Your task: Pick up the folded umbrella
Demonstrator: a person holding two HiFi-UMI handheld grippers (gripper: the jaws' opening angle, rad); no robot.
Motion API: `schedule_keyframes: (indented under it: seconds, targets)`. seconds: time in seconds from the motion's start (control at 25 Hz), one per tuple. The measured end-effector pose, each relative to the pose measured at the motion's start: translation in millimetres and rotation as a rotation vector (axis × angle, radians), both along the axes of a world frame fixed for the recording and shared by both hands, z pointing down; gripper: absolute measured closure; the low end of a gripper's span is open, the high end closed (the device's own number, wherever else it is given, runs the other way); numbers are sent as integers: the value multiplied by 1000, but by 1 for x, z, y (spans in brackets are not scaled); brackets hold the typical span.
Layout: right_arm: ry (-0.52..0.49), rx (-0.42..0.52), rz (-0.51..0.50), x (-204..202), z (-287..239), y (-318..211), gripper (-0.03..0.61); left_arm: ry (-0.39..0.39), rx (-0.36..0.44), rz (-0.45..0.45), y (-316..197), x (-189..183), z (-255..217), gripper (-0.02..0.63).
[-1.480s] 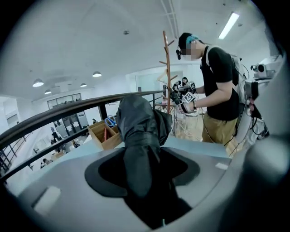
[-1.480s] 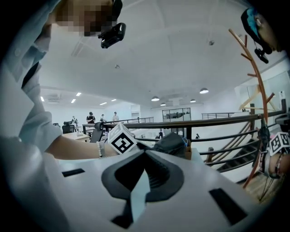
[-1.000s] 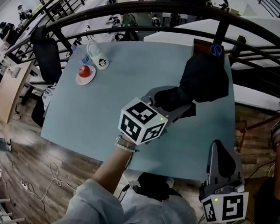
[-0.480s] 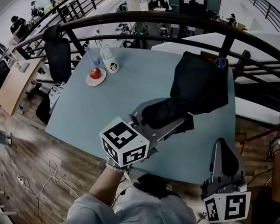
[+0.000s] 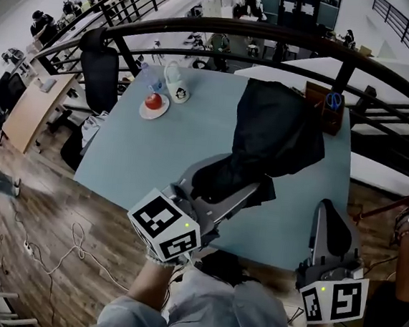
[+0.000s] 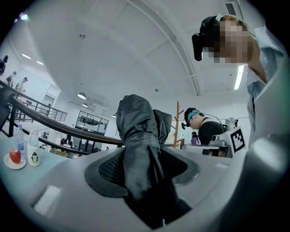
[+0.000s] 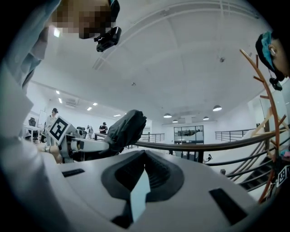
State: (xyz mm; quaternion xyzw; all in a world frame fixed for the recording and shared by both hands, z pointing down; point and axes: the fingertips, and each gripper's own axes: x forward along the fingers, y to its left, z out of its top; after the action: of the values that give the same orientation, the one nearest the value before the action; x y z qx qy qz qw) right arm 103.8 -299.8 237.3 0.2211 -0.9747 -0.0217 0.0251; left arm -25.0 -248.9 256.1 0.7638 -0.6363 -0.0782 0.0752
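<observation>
At the far left of the pale blue surface (image 5: 155,154) a plate (image 5: 142,112) carries a red apple (image 5: 153,100), and a white mug (image 5: 176,88) stands just beside it on the right. Both are well apart from everything else.

Near the front edge, left of centre, the left tool (image 5: 223,190) is clamped on the folded black umbrella (image 5: 276,134). Its jaws press in on the bunched fabric from both sides. The left gripper view shows the dark cloth filling the space between the pads and rising well past them against the ceiling. From the grip the umbrella slants away to the far right, and its wider end lies over the middle-right of the surface. The right gripper view shows that end tilted upward, raised off the surface.

At the far right corner stands a brown holder (image 5: 319,98) with blue-handled scissors (image 5: 332,99) in it, just beside the umbrella's far end.

Near the front right edge the right tool (image 5: 331,220) points away from the person. Its jaws are drawn almost together, with only a thin sliver between the pads and nothing held there.
</observation>
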Motion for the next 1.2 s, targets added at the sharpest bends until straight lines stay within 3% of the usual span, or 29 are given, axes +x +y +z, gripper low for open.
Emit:
schedule_keyframes:
  seconds: [0.52, 1.2]
  targets:
    - [-1, -4, -82, -10, 1, 7, 578, 62, -10, -103, 37, -4, 11, 371]
    - [1, -14, -254, -54, 11, 32, 578, 61, 16, -233, 82, -18, 6, 371]
